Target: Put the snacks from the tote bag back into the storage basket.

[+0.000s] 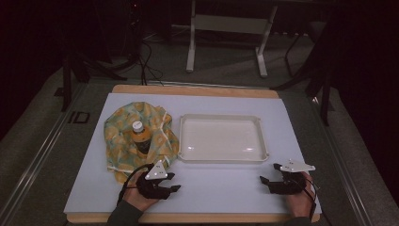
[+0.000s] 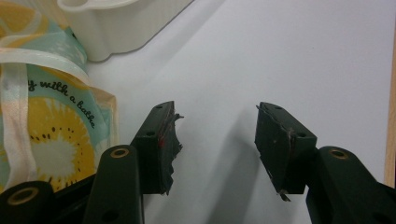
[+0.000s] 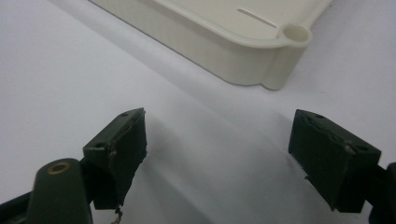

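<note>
Both grippers sit low at the near edge of the table (image 1: 202,197), held by the person's hands, and neither has anything in it. The left gripper (image 1: 165,185) has its jaws spread apart over bare white tabletop, just beside the near edge of the cloth bag (image 1: 123,141); in the left gripper view the bag's yellow citrus print and pale ribbon (image 2: 14,121) sit right next to the left jaw, not touching it as far as one can tell. A bottle (image 1: 140,135) with a white cap stands upright in the middle of that bag, the fabric bunched around it. The right gripper (image 1: 272,182) is also wide open, resting near the right front corner of the white tray (image 1: 261,141). The tray is just to the right of the bag, with its corner showing past the jaws in the right gripper view.
</note>
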`<action>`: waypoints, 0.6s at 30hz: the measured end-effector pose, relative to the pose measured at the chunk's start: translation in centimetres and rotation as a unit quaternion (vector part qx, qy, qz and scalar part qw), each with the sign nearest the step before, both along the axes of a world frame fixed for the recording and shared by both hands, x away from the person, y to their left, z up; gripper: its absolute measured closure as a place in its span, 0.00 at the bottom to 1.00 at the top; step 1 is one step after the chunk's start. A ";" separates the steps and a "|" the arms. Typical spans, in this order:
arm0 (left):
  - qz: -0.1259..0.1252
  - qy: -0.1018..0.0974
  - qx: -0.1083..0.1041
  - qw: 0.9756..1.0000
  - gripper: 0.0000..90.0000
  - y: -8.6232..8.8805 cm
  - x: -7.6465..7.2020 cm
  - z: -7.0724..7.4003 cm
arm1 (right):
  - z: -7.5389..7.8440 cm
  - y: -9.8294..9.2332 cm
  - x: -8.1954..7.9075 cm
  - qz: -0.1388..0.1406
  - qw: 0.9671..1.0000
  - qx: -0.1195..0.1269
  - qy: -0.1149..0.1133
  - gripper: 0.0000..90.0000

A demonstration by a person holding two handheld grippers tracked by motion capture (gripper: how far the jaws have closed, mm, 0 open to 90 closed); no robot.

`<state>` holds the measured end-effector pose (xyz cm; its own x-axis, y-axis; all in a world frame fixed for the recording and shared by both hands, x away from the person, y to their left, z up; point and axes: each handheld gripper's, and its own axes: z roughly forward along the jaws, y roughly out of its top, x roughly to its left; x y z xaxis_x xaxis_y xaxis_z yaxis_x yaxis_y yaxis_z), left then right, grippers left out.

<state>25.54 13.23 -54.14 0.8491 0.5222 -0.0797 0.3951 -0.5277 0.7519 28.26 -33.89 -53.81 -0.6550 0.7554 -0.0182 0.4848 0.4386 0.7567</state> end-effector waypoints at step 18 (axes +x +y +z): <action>-0.028 0.001 0.035 0.999 0.61 -0.1 0.1 1.5 | 0.1 0.3 -1.0 -0.002 0.999 -0.013 -0.049 0.20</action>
